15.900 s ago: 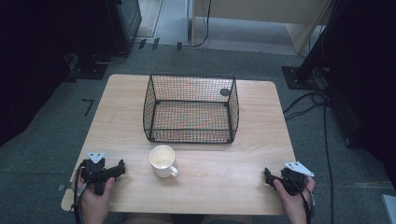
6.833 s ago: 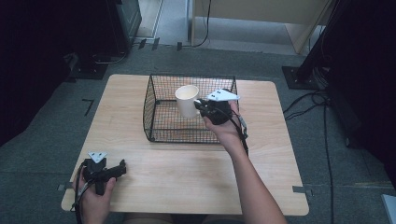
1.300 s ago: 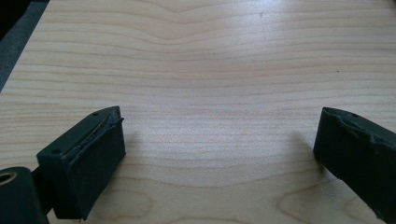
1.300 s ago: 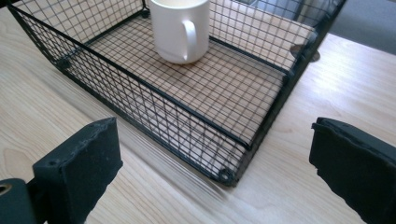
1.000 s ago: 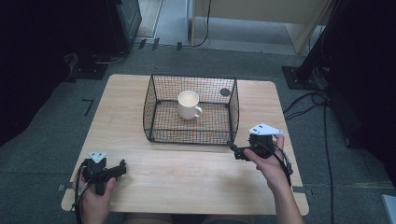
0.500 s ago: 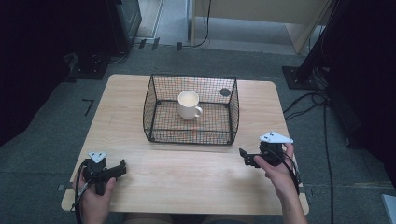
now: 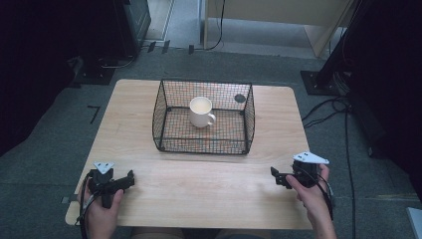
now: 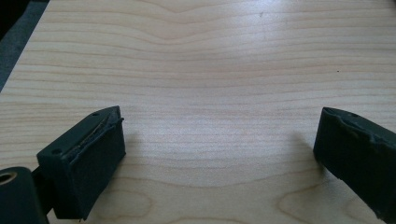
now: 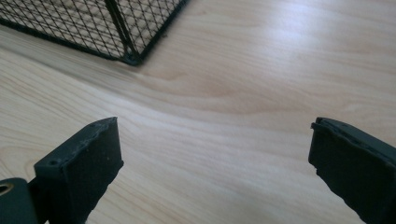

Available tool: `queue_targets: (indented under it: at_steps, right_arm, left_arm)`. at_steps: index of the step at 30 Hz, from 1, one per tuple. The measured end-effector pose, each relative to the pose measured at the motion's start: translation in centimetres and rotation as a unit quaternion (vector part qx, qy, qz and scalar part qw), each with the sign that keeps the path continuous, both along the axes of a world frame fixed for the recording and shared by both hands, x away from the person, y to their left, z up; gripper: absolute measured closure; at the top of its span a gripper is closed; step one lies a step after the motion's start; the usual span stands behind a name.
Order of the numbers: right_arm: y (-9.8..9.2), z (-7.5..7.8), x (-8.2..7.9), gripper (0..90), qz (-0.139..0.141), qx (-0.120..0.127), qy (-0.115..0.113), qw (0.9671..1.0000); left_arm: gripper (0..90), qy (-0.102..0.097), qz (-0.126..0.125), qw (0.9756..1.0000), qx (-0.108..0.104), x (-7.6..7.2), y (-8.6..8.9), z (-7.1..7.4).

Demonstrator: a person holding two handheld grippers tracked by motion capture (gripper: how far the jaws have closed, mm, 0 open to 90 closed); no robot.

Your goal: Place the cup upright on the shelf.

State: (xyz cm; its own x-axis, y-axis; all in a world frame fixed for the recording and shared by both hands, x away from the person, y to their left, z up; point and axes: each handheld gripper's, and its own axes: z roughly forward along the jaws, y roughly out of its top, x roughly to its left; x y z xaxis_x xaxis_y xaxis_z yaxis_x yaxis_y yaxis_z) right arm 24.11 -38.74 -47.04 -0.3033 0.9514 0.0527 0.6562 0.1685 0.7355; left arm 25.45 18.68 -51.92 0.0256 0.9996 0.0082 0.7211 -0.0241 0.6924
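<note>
I am looking along my right gripper [image 9: 212, 161], and its two black jaws are rising from the bottom edge, one at the left and one at the right. They are standing wide apart with nothing between them. Under them the pale wooden table [image 9: 261, 84] is spreading out, its grain running in soft wavy lines and light glaring off the top right. At the top left a corner of the black wire basket [image 9: 119, 32] is sitting on the wood, its fine mesh wall meeting a thicker bottom wire. The basket corner is lying well apart from my jaws.
</note>
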Motion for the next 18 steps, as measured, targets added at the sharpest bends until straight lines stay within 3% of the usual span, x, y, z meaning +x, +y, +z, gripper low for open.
queue_targets:
  at_steps: [18]
  right_arm:
    - [-3.0, -4.3, -3.1, 3.1, -0.055, -0.015, 0.035, 0.9978]
  left_arm:
    - [2.3, 0.000, 0.000, 1.0000, 0.001, 0.0, 0.0, 0.0]
